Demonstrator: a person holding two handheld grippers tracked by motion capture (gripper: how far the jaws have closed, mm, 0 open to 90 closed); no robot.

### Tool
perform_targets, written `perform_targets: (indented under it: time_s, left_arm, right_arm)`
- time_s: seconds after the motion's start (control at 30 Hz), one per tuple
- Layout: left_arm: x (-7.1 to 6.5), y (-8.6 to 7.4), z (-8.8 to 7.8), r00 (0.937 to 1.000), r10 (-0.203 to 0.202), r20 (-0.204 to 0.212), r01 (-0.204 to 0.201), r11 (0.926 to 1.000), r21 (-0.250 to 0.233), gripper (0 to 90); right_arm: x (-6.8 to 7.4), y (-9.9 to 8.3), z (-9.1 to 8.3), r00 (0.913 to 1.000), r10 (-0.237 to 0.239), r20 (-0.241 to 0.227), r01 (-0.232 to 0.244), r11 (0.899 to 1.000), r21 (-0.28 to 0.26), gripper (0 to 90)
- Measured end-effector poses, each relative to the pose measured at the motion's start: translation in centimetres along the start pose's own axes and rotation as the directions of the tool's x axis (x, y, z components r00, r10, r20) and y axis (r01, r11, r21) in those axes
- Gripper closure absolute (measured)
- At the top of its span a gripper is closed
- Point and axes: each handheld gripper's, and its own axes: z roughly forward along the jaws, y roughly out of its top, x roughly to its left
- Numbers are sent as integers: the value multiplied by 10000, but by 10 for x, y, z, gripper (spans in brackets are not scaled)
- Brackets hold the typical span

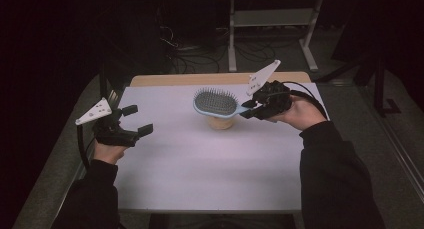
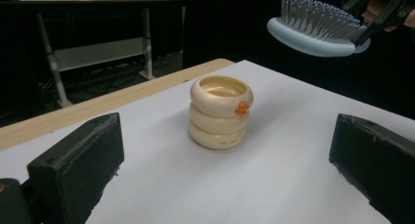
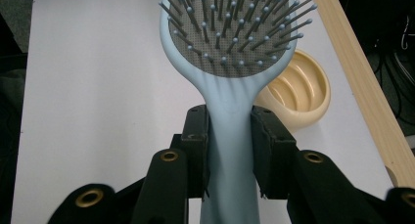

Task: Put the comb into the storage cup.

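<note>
from my feed the room is dark, with light falling mainly on the table, which carries a white cover over a pale wooden top whose far edge shows bare. beyond it i see a grey floor strewn with black cables, and a white metal frame with a low shelf stands further back against blackness

The hairbrush is pale blue with a grey pad of grey pins facing up. It hangs level in the air above the cream ribbed cup, which stands upright on the white table, mouth open, an orange mark near its rim.
</note>
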Motion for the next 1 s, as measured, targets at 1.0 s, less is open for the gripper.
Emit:
perform_targets:
  time_s: [1.0]
  left_arm:
    - [-20, 40, 52, 9917, 521, 1174, -552, 9982, 235, 0]
  right_arm:
    - [-8, 26, 8, 9997, -123, 189, 125, 9998, -121, 684]
